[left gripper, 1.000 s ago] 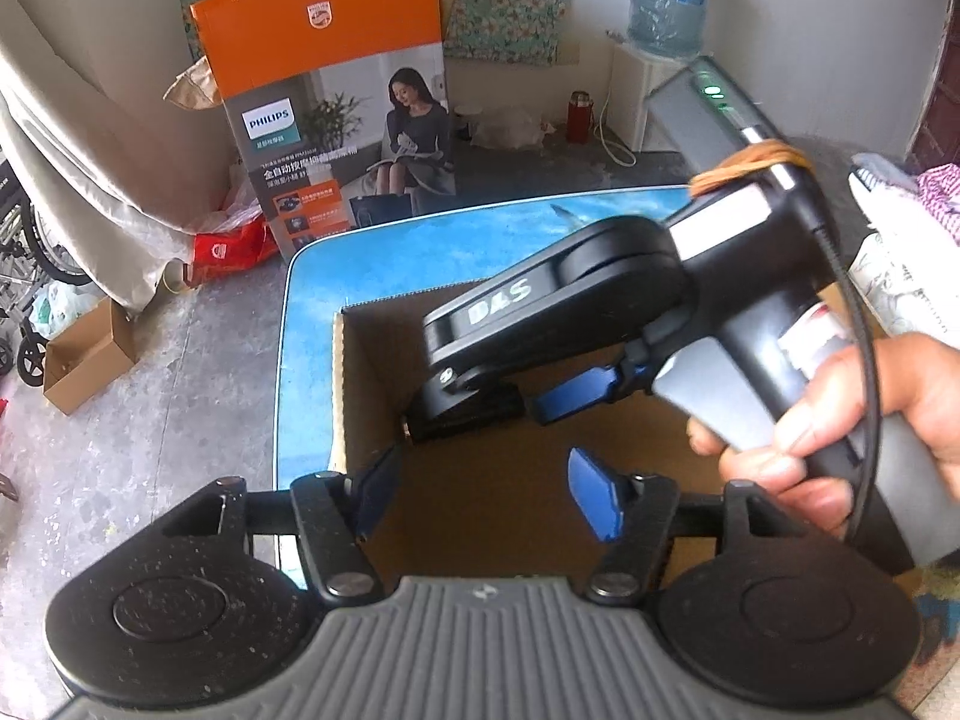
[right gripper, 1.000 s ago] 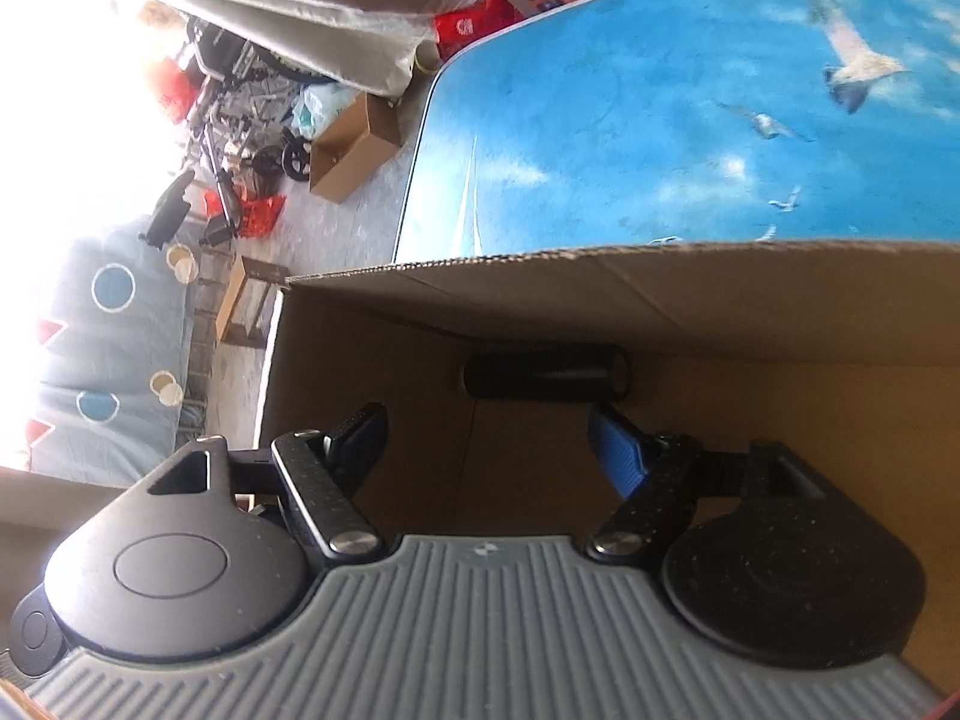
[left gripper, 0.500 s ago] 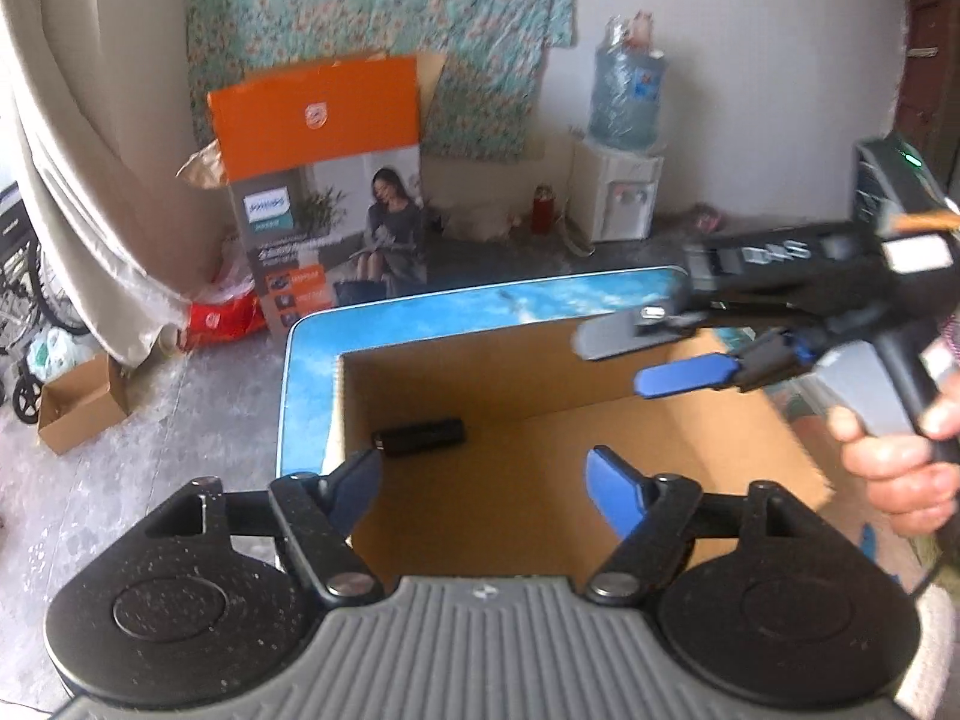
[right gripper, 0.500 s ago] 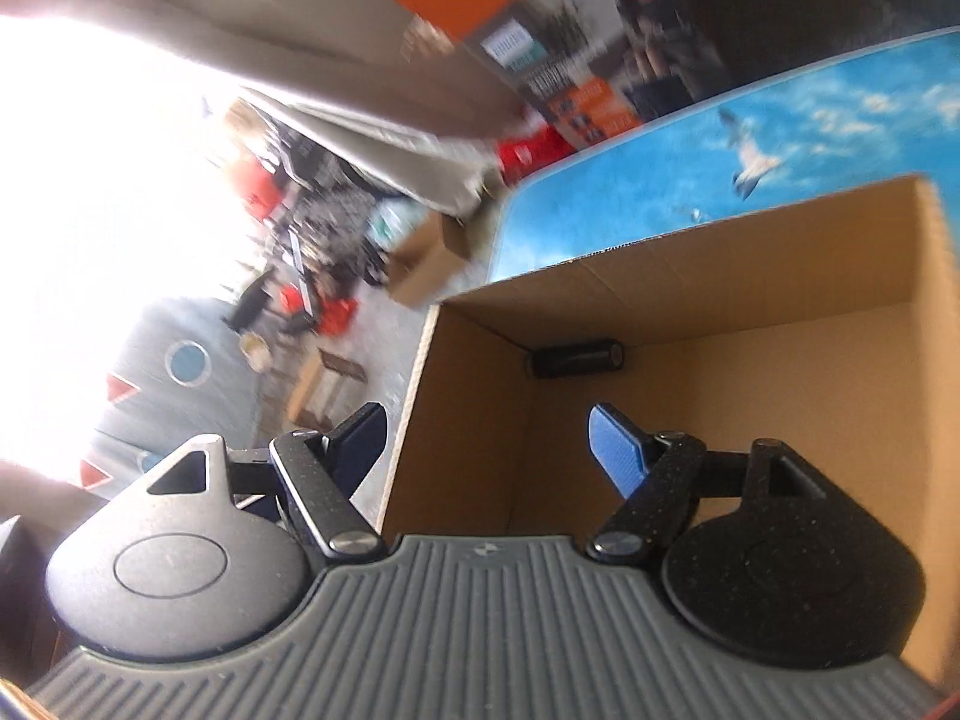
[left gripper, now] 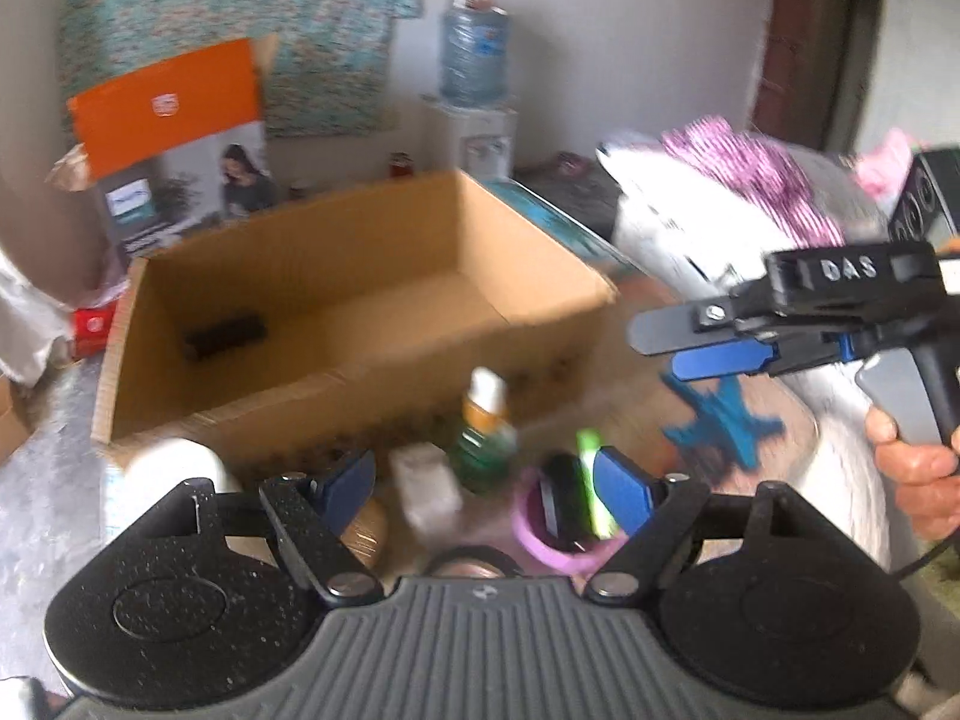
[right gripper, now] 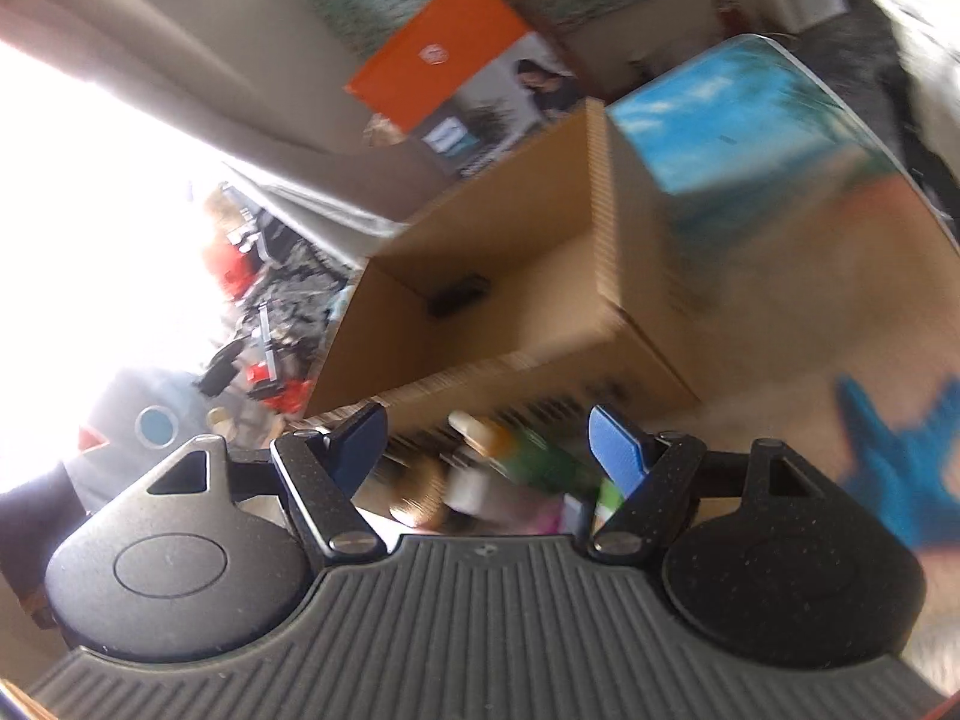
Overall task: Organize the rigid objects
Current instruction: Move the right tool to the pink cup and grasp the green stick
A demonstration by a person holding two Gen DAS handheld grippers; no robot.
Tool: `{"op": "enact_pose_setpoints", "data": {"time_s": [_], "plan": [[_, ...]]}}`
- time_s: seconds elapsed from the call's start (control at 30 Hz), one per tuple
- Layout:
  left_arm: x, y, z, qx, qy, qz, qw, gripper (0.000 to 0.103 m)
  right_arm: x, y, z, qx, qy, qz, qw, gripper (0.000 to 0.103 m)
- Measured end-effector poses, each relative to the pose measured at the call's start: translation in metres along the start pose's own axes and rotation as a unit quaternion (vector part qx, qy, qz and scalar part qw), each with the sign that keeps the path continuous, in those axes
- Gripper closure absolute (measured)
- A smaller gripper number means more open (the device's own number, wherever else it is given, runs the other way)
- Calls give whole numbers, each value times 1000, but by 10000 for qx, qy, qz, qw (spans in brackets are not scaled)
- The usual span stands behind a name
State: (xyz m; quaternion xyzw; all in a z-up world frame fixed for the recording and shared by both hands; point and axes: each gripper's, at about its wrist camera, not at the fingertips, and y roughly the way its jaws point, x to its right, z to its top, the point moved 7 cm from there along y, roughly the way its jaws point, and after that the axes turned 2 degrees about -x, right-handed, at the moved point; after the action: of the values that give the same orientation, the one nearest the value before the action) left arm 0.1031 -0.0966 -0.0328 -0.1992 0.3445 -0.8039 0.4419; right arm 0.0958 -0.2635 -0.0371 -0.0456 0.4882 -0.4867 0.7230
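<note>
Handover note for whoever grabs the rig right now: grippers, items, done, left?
Left hand-held gripper: open, empty, above the loose items.
Right hand-held gripper: open, empty, to the right of the box.
Cardboard box: holds one black cylinder near its left wall. That part is done.
Left, in front of the box: green bottle, white block, pink ring with dark and green items, white round object, blue toy plane. The views are blurred, so identities are rough.

We count one cardboard box (left gripper: 336,396) holding one black cylinder (left gripper: 223,336). In front of it: one green bottle (left gripper: 485,432), one blue toy plane (left gripper: 723,414), one pink ring (left gripper: 558,546), one white cup (left gripper: 174,468). Other small items are too blurred to count.
</note>
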Motion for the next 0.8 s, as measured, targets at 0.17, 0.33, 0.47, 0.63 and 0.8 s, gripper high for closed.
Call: {"op": "enact_pose_setpoints", "data": {"time_s": [0.17,0.33,0.47,0.63,0.8], "plan": [[43,29,-19,-205,292,-445,9984,25,39,4,-36,-5,235,-289,9993,40],[62,52,-19,-264,631,-411,9968,36,59,22,-51,-125,478,-183,9986,52],[69,66,-20,-402,802,-332,9954,54,63,43,-43,-209,600,-45,9980,58],[67,80,-23,-614,752,-392,9945,72,63,60,-36,-266,630,88,9976,67],[67,82,-24,-632,813,-384,9939,75,67,71,-35,-384,629,154,9972,81]]}}
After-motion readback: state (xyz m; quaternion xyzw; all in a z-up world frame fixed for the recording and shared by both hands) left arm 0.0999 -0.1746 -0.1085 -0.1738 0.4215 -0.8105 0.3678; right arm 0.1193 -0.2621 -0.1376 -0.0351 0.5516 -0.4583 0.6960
